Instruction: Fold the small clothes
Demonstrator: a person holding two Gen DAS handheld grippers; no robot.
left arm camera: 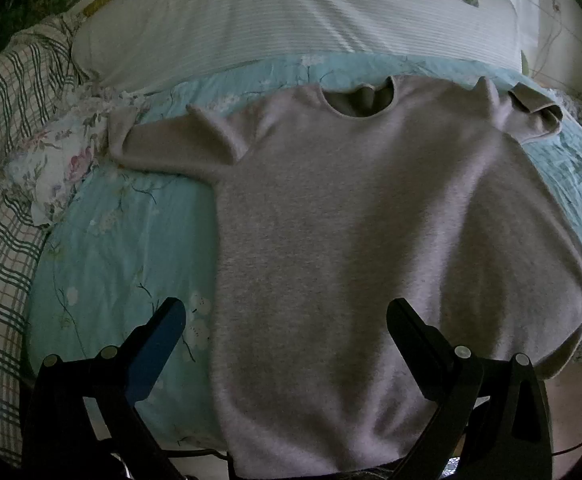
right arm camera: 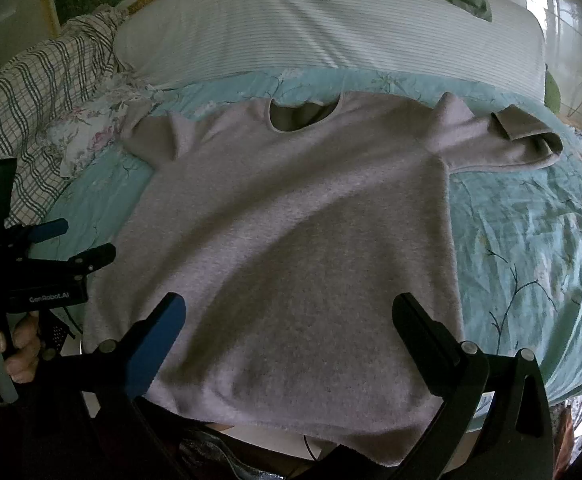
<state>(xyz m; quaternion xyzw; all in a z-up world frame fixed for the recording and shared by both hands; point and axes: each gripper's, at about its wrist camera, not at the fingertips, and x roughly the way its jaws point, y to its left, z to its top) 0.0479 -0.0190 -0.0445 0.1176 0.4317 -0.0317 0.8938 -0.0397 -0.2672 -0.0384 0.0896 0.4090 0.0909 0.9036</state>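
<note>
On the floral bedspread (right arm camera: 531, 240), a grey T-shirt (right arm camera: 291, 240) lies spread flat, neckline far, hem near. Left gripper (left arm camera: 287, 312) and right gripper (right arm camera: 289, 308) hover above the hem, jaws spread, holding nothing. Folding appears not yet begun; the next move probably calls for pinching a sleeve (right arm camera: 511, 140) or side edge.

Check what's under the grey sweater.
The grey sweater lies spread flat on a teal floral bedsheet, which shows around it on both sides. The sheet directly beneath is covered, so anything lying there can't be seen. Both grippers' jaws are open above the hem.
</note>
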